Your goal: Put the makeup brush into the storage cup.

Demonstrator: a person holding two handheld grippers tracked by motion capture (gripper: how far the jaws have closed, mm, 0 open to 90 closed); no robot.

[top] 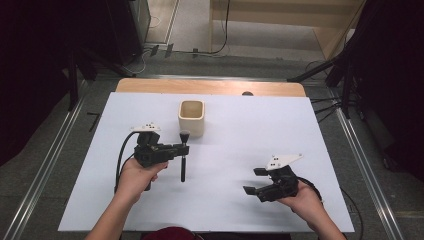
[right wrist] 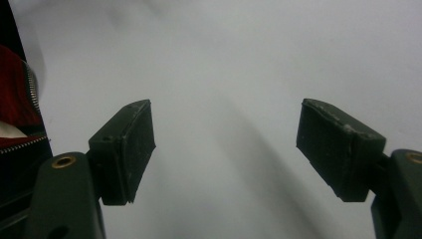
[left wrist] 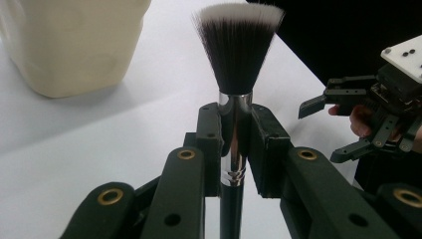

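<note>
A makeup brush [top: 183, 156] with a black handle, chrome ferrule and dark white-tipped bristles [left wrist: 238, 47] is held above the white sheet. My left gripper [top: 181, 148] is shut on it, clamping the chrome ferrule [left wrist: 235, 144] just below the bristles. A cream square cup [top: 192, 118] stands beyond the brush, at the upper left in the left gripper view [left wrist: 69, 45]. My right gripper [top: 254, 181] rests low at the right of the sheet, open with nothing between its pads [right wrist: 130, 149]; it also appears far off in the left gripper view [left wrist: 326, 129].
A white sheet [top: 240, 135] covers the table, whose wooden edge [top: 210, 86] runs along the far side. Dark stands and cables flank the table on both sides. A red garment [right wrist: 17, 89] shows at the left edge of the right gripper view.
</note>
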